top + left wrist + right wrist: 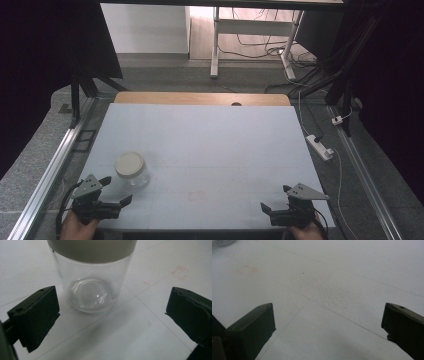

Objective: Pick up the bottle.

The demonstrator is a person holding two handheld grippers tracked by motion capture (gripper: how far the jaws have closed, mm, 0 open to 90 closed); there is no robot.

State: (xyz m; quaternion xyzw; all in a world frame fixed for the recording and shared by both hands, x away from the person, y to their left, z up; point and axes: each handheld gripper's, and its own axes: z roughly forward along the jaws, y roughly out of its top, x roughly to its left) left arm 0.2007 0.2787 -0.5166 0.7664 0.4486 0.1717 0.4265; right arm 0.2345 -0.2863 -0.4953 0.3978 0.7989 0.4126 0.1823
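A clear glass jar [132,172] with a cream lid stands upright on the white table [210,145] near its front left. In the left gripper view the jar [93,287] looks empty and sits just ahead of the wide-apart jaws, not touching them. My left gripper [116,190] is open, right beside the jar at the table's front left corner. My right gripper [275,198] is open at the front right, over bare table, with nothing between its jaws [329,325].
A faint red square mark [196,195] lies on the table front centre, also the red mark [247,270]. Beyond the table are a wooden strip [200,98], a desk frame [215,45], cables and a power strip [320,146] on the floor at right.
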